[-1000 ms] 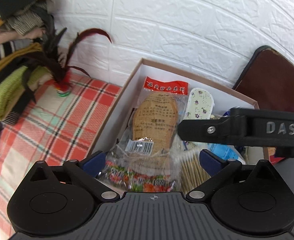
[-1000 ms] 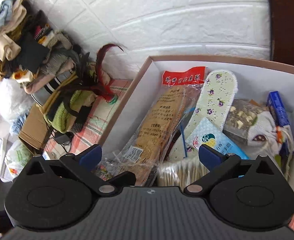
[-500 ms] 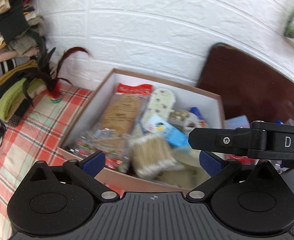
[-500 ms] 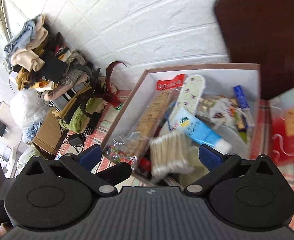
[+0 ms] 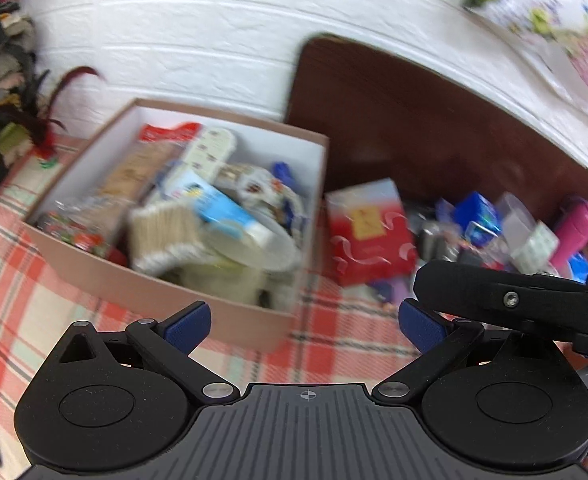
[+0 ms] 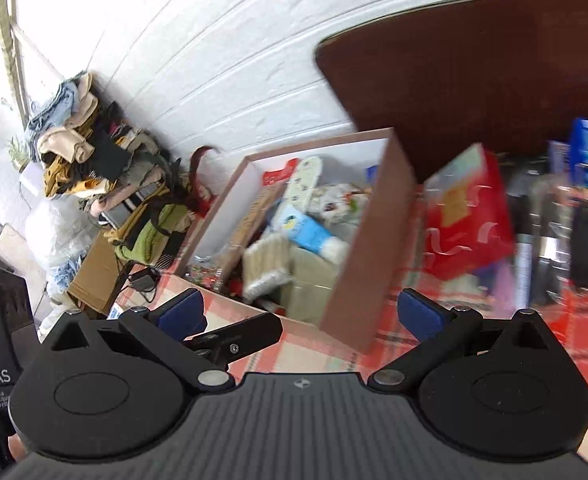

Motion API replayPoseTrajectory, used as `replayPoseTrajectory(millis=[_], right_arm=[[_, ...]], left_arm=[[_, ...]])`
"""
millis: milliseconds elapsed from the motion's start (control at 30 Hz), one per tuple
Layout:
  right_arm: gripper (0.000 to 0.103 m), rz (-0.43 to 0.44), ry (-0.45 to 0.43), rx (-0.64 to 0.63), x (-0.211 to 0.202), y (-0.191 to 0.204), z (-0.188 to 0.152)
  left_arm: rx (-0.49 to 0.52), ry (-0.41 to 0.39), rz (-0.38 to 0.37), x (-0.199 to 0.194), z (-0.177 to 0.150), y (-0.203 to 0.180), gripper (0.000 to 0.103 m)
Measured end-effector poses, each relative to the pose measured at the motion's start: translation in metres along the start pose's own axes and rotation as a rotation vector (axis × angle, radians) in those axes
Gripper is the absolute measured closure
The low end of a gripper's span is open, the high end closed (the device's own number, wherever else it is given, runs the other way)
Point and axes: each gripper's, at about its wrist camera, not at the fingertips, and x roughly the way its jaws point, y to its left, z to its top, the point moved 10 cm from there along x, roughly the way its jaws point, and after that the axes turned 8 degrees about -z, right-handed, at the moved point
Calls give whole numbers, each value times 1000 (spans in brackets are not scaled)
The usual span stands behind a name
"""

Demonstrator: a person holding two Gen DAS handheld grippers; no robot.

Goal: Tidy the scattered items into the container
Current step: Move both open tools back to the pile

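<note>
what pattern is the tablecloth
Red, white and pale green plaid on the tablecloth, clearest in the left wrist view.

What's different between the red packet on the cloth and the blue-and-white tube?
The red packet lies outside the box, on the checked cloth beside its wall; the blue-and-white tube lies inside the box on top of other things. The packet is flat, broad and red with a yellow label; the tube is slim with a white cap. Neither one is held: both grippers are open and empty.
</note>
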Motion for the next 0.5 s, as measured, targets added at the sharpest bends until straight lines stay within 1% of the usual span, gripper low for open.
replayPoseTrajectory(millis=[200,400,500], right_arm=[[0,-24,-47,66,-36,-57,-18],[0,-100,-60,155,-62,-133,-43],[0,-149,-65,174,-73,-170,-52]], left_arm=[[52,59,-30,19,-28,-58,0],[77,133,-26,50,-63,-102,0],[66,151,-37,63,-75,-119,0]])
